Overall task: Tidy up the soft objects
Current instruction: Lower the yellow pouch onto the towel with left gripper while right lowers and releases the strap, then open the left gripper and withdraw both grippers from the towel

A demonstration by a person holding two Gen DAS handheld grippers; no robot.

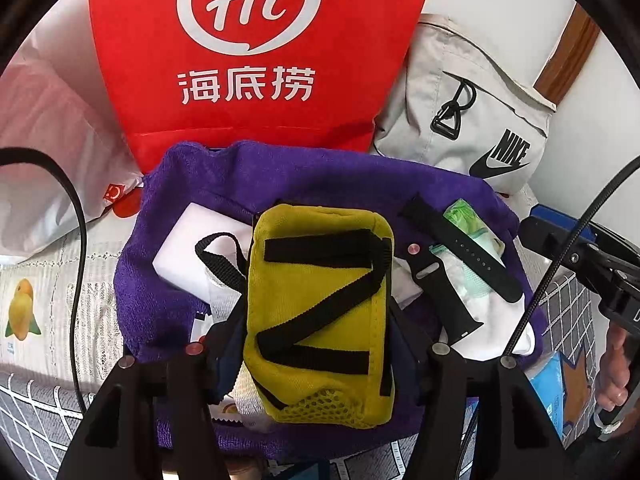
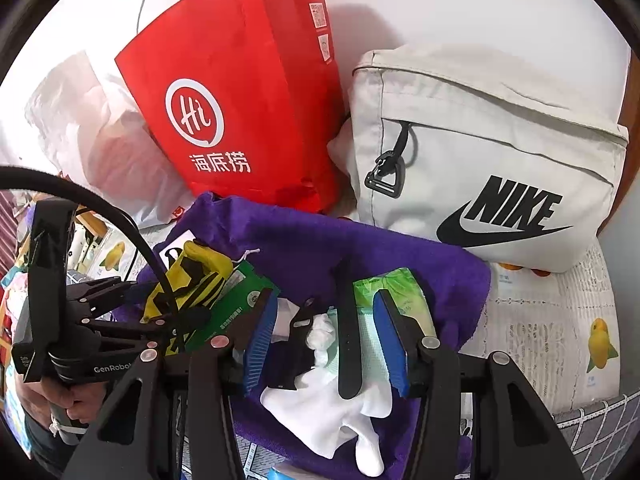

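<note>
Left gripper (image 1: 320,344) clamps yellow pouch (image 1: 320,312); right gripper (image 2: 326,344) spread over white sock (image 2: 332,408); step: sorting; next: place pouch.

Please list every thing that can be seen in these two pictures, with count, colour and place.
pouch: 1, yellow with black straps, on the towel, between the left tool's fingers
towel: 1, purple, spread under the small things
red bag: 1, red with white logo, behind the towel
Nike bag: 1, light grey, right of the red bag
plastic bag: 1, clear whitish, left of the red bag
watch strap: 1, black, two pieces, on the towel's right side
tissue pack: 1, green, under the strap
sock: white, count unclear, on the towel
white box: 1, left of the pouch
green packet: 1, beside the pouch
left tool: black, shut on the pouch
right tool: blue pads, open over the strap
</note>
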